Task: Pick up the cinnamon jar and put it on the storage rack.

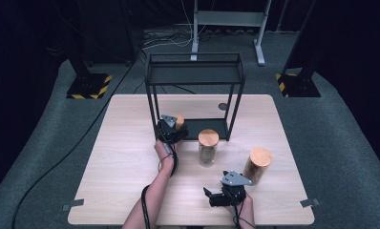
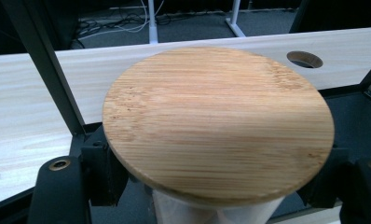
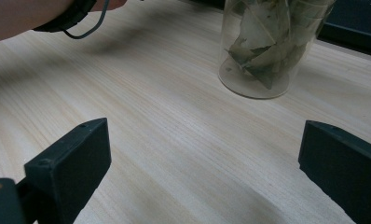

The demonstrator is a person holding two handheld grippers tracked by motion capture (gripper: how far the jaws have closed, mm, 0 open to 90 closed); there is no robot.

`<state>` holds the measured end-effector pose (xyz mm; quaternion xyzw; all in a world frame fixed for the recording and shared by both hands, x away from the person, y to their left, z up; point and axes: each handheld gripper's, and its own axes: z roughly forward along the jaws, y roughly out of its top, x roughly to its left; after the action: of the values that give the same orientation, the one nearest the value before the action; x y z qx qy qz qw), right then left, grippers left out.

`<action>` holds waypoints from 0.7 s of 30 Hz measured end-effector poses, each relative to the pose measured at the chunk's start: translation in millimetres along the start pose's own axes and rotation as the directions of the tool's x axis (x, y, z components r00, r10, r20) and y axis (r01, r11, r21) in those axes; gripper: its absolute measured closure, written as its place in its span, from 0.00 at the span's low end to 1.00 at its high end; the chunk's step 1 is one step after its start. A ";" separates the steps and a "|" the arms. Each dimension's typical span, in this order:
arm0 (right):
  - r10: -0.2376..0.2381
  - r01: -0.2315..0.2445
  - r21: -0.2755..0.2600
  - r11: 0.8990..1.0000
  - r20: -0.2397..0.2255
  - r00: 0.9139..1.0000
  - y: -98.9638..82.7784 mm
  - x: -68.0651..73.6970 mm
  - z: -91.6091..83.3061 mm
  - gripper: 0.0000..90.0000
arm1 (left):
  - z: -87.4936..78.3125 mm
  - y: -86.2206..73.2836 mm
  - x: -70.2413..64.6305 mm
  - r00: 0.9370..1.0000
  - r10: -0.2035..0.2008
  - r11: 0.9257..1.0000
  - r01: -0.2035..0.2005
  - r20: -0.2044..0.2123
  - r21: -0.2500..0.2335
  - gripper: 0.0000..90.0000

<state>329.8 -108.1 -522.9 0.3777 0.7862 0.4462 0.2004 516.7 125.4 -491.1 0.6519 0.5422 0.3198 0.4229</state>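
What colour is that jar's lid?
Light bamboo-brown with fine grain lines on the lid, clearest in the left gripper view.

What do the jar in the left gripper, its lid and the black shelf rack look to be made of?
Lid: looks like bamboo or light wood, matte, with fine parallel grain lines.
Jar in the left gripper: clear body below the lid, likely glass, though plastic cannot be ruled out; pale contents show through.
Shelf rack: thin straight black bars, probably painted metal, matte.

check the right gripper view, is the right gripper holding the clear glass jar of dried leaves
No, the right gripper stands open over bare pale wooden table, and the clear glass jar of dried leaves sits farther off, untouched.
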 end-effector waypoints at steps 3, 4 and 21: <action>0.000 0.000 -0.001 1.000 0.001 1.000 -0.1 0.1 -0.1 0.02 | 2.0 -0.3 0.8 1.000 -0.003 1.000 0.003 -0.006 0.000 0.28; 0.001 -0.001 -0.001 1.000 0.000 1.000 0.0 0.1 -0.1 0.02 | 2.4 -0.1 1.0 1.000 -0.005 1.000 0.005 -0.006 0.000 0.28; -0.002 0.002 -0.002 1.000 0.002 1.000 -0.1 0.2 -0.2 0.02 | 9.1 -1.4 -5.8 0.999 0.015 1.000 -0.016 -0.035 -0.021 0.28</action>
<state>329.5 -108.1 -522.9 0.3774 0.7859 0.4463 0.2019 522.9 118.0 -496.1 0.6458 0.5409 0.3401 0.4180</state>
